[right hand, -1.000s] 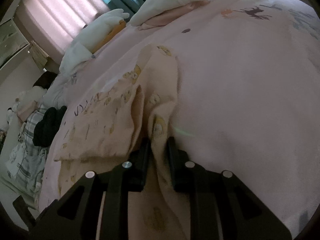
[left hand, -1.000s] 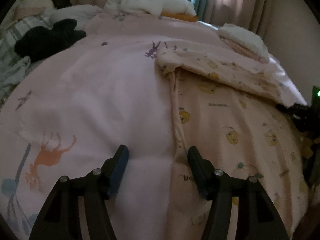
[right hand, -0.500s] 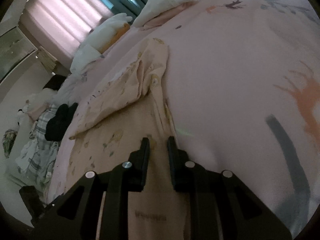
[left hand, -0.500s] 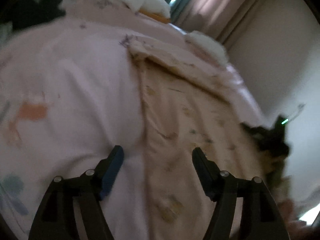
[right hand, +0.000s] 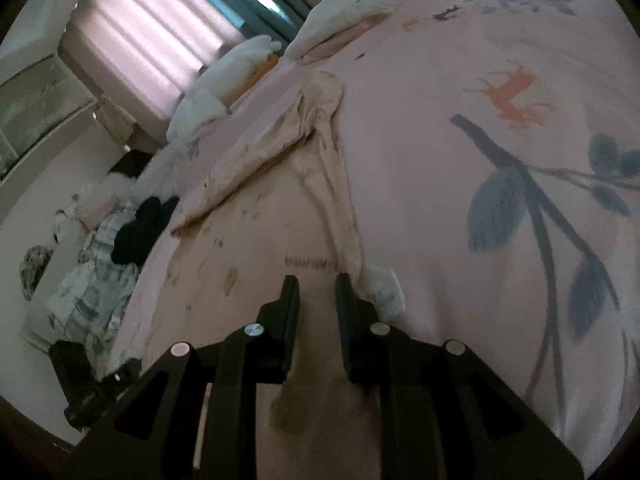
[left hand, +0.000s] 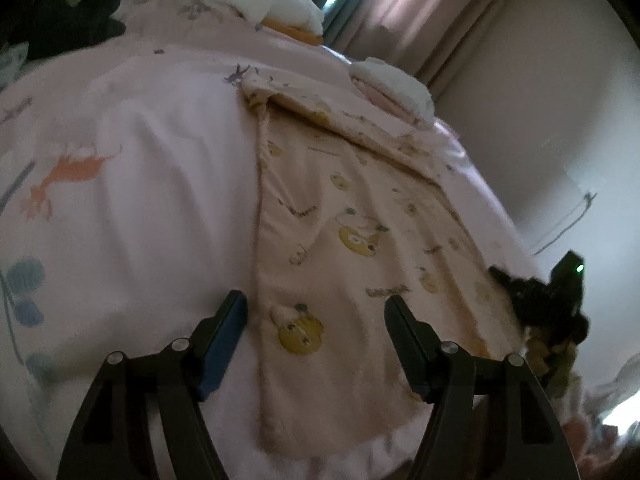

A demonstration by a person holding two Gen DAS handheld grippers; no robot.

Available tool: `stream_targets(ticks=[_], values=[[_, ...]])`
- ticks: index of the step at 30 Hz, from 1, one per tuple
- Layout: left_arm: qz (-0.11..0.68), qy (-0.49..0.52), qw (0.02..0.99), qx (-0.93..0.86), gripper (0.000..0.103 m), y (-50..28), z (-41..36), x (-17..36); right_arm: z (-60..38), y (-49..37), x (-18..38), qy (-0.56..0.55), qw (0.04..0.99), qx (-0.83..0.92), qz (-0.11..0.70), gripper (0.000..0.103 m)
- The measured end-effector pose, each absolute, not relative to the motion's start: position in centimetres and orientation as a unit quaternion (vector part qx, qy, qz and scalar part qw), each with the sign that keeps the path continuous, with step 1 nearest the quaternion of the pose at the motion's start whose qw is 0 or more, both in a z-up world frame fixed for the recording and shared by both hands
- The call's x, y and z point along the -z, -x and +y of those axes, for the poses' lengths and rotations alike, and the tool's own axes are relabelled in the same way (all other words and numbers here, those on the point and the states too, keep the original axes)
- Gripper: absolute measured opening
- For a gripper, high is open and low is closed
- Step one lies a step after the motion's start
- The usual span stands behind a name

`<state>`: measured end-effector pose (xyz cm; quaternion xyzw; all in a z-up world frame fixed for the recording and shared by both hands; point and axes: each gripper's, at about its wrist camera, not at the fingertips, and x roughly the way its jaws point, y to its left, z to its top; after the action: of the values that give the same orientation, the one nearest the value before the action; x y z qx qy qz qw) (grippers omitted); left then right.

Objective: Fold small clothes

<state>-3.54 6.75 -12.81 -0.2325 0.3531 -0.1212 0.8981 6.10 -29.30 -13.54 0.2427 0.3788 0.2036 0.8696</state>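
**Two hand-held grippers over a bear-print garment on the bed**

The left hand-held gripper (left hand: 316, 312) stood with its jaws wide apart over the near end of the garment (left hand: 352, 240), the blue-padded finger just beyond the garment's left edge above the pink bedspread (left hand: 140, 168), the other finger over the cloth; its jaws had just been opening, with nothing clamped between them. The right hand-held gripper (right hand: 318, 296) had its jaws close together with a narrow gap; they had just been opening slightly, and no cloth was pinched between the pads, though the garment (right hand: 264, 216) lay directly beneath them.

The garment was a pale peach piece printed with yellow bears and small lettering, spread lengthwise on the bedspread, with its far part folded over in a diagonal flap. A white label (right hand: 386, 288) showed at the garment's edge just beside the right hand-held gripper.

Beyond the garment lay white pillows (left hand: 260, 0) and a dark item (left hand: 76, 28). In the left wrist view, the right hand-held gripper (left hand: 540, 300) appeared only as a blurred dark shape at the garment's right edge, with a green light. Whether either gripper's fingertips touched the cloth could not be told.
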Motion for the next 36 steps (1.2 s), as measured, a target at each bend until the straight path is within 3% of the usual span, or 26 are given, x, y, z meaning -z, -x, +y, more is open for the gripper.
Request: stream_targets(ticks=[3, 5, 6, 10, 19, 36], values=[[0.35, 0.269, 0.885, 0.149, 0.07, 4.0, 7.4, 12.9, -28.1, -4.7, 12.8, -0.216, 0.872, -0.217, 0.381, 0.05], [0.348, 0.288, 0.876, 0.168, 0.07, 4.1, 7.8, 13.0, -27.3, -3.9, 12.3, -0.207, 0.87, -0.237, 0.38, 0.08], [0.349, 0.294, 0.872, 0.178, 0.07, 4.2, 7.9, 13.1, -27.0, -3.6, 12.2, -0.199, 0.87, -0.239, 0.382, 0.083], [0.353, 0.308, 0.859, 0.208, 0.07, 4.6, 8.0, 13.1, -25.7, -2.7, 12.0, -0.151, 0.881, -0.219, 0.391, 0.084], [0.356, 0.284, 0.873, 0.173, 0.07, 5.0, 5.8, 12.8, -28.4, -0.4, 12.9, -0.25, 0.852, -0.241, 0.391, 0.084], [0.35, 0.221, 0.903, 0.111, 0.07, 4.4, 3.8, 12.9, -30.3, 2.3, 12.1, -0.255, 0.86, -0.172, 0.408, 0.085]])
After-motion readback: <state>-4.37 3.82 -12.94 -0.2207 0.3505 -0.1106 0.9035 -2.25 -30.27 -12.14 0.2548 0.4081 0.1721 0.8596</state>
